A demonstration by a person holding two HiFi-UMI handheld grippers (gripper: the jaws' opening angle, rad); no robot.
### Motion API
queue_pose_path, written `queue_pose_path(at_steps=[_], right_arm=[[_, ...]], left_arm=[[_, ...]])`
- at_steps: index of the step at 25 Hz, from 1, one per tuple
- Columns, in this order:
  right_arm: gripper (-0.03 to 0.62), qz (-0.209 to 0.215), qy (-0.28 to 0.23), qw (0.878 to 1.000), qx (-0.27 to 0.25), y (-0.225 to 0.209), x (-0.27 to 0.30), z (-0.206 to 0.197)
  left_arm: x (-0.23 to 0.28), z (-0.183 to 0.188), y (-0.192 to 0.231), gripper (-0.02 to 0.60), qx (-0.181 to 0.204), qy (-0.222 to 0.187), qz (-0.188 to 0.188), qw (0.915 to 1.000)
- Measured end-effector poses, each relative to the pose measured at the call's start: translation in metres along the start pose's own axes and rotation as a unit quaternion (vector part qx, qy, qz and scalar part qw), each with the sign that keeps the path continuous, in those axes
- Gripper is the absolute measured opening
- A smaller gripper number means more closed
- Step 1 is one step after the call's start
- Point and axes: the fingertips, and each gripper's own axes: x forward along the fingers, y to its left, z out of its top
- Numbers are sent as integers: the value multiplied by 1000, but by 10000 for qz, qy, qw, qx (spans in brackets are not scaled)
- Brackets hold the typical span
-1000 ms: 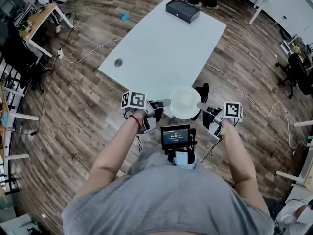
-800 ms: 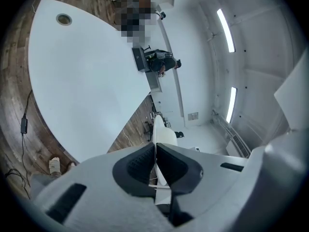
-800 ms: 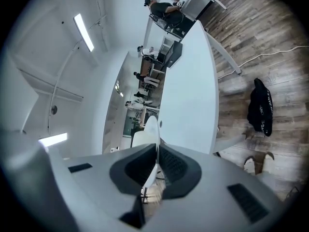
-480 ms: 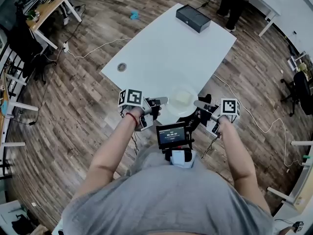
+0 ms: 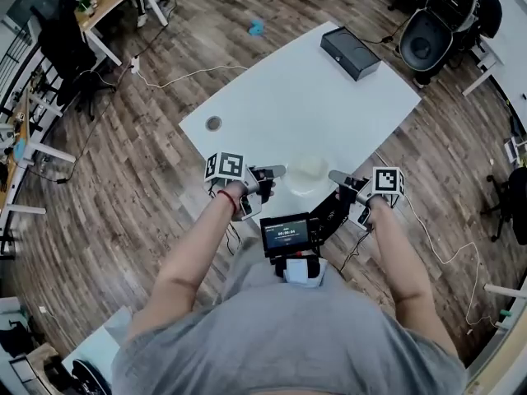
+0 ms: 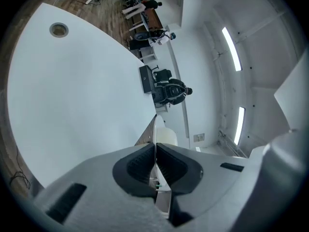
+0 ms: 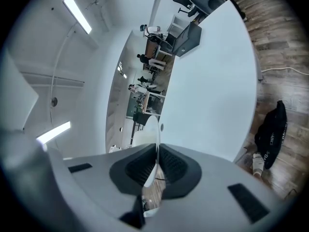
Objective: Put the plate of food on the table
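A white plate (image 5: 307,173) with pale food on it hangs over the near edge of the white table (image 5: 280,105). My left gripper (image 5: 278,171) is shut on the plate's left rim, and my right gripper (image 5: 333,175) is shut on its right rim. In the left gripper view the plate's thin edge (image 6: 158,132) runs up from between the jaws of the left gripper (image 6: 155,159). The right gripper view shows the same thin rim (image 7: 153,129) pinched in the right gripper (image 7: 157,162). Whether the plate touches the tabletop cannot be told.
A black box (image 5: 350,53) lies at the table's far end, and a round cable grommet (image 5: 213,123) sits near its left edge. A black office chair (image 5: 432,31) stands beyond the far right corner. Cables trail over the wooden floor (image 5: 132,179).
I have stepped closer to the table with the plate held between both grippers. The plate now sits further over the tabletop's near edge than a second ago.
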Motion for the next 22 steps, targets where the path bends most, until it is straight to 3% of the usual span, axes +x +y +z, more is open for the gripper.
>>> queue_pose_path(at_steps=[3, 22], right_arm=[[40, 31, 168, 9998, -78, -1, 7, 34], [40, -106, 181, 9998, -37, -43, 96, 108]], left_arm=[[14, 26, -3, 29, -89, -151, 45, 9998], [35, 126, 69, 29, -262, -192, 139, 9994]])
